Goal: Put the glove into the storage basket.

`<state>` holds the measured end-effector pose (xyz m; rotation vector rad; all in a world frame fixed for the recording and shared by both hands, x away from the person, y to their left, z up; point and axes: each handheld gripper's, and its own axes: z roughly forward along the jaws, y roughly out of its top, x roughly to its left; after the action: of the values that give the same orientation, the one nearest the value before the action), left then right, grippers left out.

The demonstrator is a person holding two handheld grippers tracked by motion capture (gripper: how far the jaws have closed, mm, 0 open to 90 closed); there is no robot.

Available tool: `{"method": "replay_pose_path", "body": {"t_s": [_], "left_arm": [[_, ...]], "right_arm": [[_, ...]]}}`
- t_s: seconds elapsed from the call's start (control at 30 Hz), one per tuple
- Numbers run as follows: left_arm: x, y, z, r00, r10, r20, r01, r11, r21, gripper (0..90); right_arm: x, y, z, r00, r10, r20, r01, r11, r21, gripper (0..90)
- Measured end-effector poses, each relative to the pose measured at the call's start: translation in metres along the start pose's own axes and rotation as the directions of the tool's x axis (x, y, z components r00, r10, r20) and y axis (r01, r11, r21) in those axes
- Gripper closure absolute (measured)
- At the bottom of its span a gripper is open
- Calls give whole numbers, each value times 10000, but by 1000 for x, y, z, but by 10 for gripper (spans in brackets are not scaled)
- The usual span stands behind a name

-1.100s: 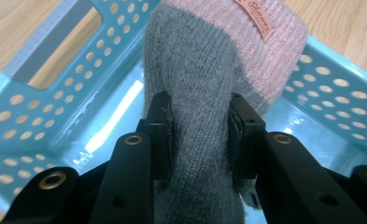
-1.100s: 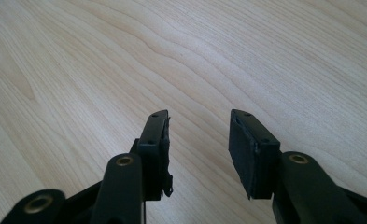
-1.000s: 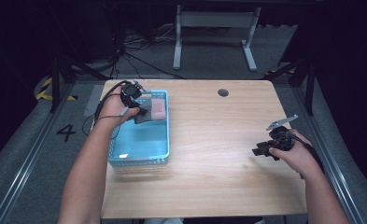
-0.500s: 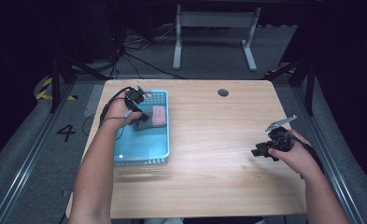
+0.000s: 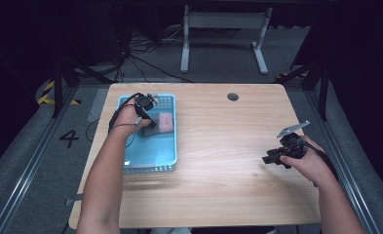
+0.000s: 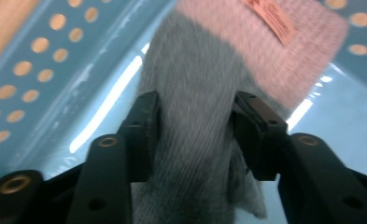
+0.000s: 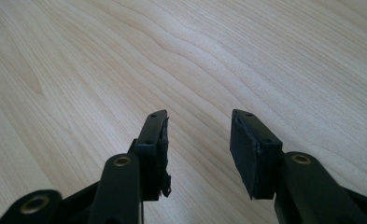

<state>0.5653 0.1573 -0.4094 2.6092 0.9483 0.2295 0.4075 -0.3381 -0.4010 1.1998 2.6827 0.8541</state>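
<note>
Down in the blue basket (image 5: 130,163) at upper left of the high view, the left hand-held gripper (image 5: 149,124) has sunk lower than a second ago, its jaws just opening. Its own view adds detail: a grey cloth (image 6: 195,116) lies between the loosened pads, touching a pink cloth (image 6: 284,51) beyond. At right, the right hand-held gripper (image 7: 197,140) hangs open over bare desk (image 7: 218,56).
</note>
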Motion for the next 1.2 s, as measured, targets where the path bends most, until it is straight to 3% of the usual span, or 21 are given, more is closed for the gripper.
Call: {"method": "replay_pose_path", "body": {"t_s": [0.17,0.3,0.53,0.77,0.87,1.1,1.2], "left_arm": [[-2,2,1,9998,72,-183,-75,9998,-185,492],[-4,3,-4,10000,-42,-62,38,9983,-589,488],[-21,6,-36,9994,-33,359,86,9888,-1488,491],[-54,4,-77,9978,128,656,25,9734,-2290,496],[-73,2,-91,9969,84,788,104,9720,-2347,492],[-109,-7,-110,9915,281,1268,97,9574,-2886,478],[-126,-16,-114,9882,416,1473,77,9476,-3193,472]], "right_arm": [[0,0,-1,10000,6,1,-6,10000,-56,571],[0,0,-1,10000,14,1,-14,10000,-74,570],[1,4,0,10000,-79,-52,78,9999,-92,571],[3,9,2,9997,-193,-115,191,9998,-106,572],[4,10,2,9996,-247,-138,246,9996,-122,572],[5,11,1,9995,-267,-151,265,9996,-124,571],[5,10,0,9995,-280,-156,278,9995,-140,572]]}}
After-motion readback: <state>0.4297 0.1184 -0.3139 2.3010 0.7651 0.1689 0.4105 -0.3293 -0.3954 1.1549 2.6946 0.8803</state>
